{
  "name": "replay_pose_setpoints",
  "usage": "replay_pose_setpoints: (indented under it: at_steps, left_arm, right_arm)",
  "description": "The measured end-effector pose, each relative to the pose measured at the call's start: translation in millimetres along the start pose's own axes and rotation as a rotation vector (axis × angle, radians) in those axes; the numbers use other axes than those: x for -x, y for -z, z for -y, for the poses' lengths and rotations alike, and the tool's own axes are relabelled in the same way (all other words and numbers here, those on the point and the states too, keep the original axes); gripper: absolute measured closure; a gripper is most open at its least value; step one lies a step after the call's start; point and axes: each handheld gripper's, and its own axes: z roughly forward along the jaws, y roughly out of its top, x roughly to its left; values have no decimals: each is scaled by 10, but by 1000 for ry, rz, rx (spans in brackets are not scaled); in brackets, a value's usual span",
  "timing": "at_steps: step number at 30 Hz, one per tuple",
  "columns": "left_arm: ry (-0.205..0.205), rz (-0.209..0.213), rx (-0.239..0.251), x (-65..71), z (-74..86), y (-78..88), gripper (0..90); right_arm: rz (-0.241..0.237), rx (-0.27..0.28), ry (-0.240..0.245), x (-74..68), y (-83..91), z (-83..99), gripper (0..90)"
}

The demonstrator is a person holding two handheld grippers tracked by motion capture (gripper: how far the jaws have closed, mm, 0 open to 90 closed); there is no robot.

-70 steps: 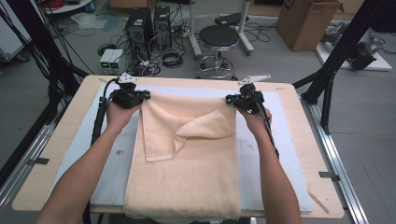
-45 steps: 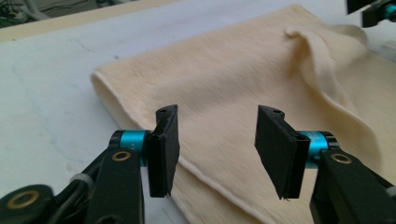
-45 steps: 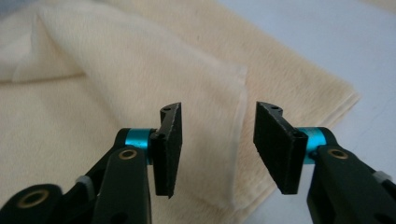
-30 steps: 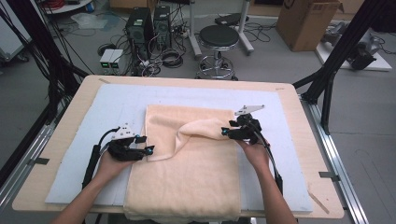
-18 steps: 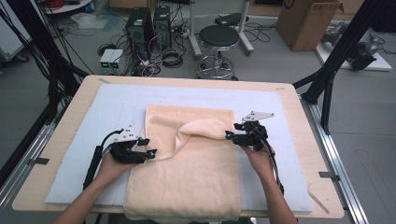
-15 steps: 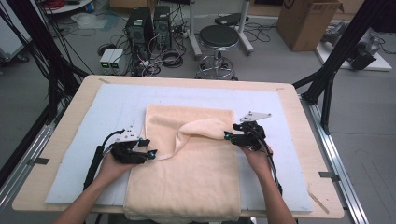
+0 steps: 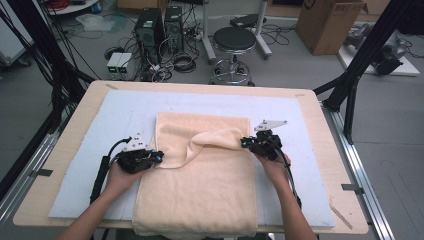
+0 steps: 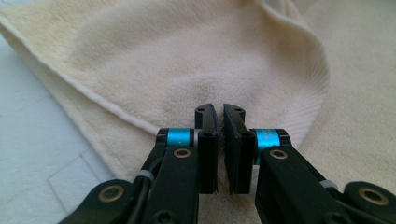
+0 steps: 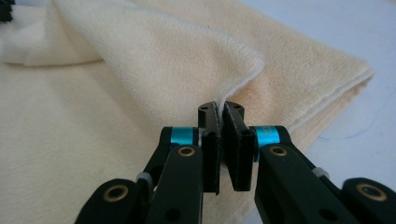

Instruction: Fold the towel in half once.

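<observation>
High view: my left gripper [image 7: 159, 157] and right gripper [image 7: 243, 142] have just closed on the cream towel [image 7: 200, 190], folded on the tabletop [image 7: 320, 125]. Left gripper view: towel edge [image 8: 140, 119] pinched thinly. Right gripper view: fold [image 9: 243, 81] barely caught; lifting may slip it free.

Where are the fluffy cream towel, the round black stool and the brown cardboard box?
fluffy cream towel [image 7: 200, 190], high view, flat lower middle of the cloth
round black stool [image 7: 234, 38], high view, middle of the seat
brown cardboard box [image 7: 330, 22], high view, front side
</observation>
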Motion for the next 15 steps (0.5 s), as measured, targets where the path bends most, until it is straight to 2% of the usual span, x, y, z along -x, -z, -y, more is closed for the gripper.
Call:
replay_pose_setpoints:
  at_steps: [4,8,12,15]
  left_arm:
    - [6,-15,33,-23,-12,193,842]
    - [-6,-13,49,1,8,415,843]
    - [-13,8,57,79,67,543,844]
    - [-8,35,48,168,175,628,845]
  right_arm:
    - [-31,39,32,-77,183,-34,861]
    - [-49,58,81,-243,384,-4,862]
    - [-77,42,106,-413,535,140,861]
    - [-101,41,104,-543,628,303,861]
